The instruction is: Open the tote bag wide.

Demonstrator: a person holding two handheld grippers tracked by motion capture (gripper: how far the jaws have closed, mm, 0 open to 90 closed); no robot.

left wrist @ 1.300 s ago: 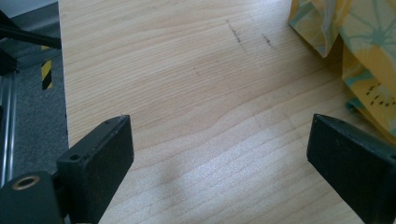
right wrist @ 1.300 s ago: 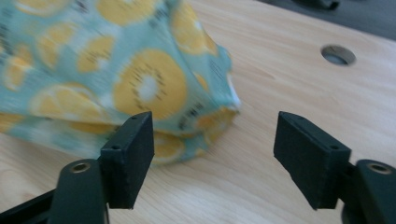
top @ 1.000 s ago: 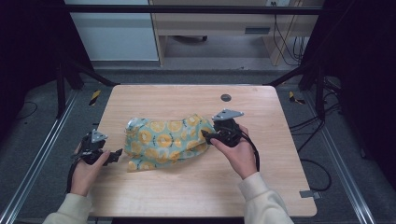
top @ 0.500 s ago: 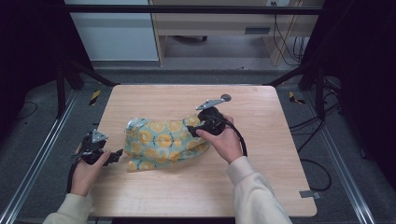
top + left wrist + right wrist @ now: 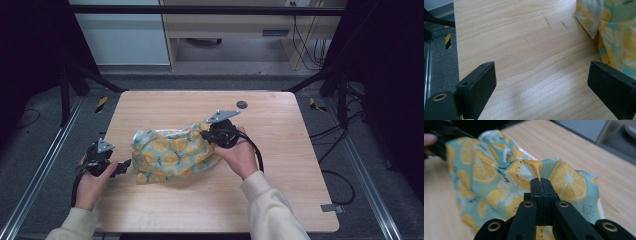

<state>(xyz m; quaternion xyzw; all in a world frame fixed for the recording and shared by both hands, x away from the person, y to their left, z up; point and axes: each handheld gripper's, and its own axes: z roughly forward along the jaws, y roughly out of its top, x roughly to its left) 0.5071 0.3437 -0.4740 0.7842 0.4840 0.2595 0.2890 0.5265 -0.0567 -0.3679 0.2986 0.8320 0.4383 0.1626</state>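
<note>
Right gripper view: the right gripper [image 5: 541,181] has just clamped its jaws on a raised fold of the teal lemon-print cloth [image 5: 499,182], which trails away ahead toward the left gripper [image 5: 120,167], spread beside the cloth's far corner.

A wooden table [image 5: 280,200] stands on grey floor [image 5: 45,135] before a desk [image 5: 235,30].

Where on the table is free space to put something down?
The table is bare along its far edge near the small dark disc, across its right side, and along the near edge between the sleeves. It is crowded in the middle-left, where the fruit-print cloth lies between the left gripper and the right gripper.
</note>
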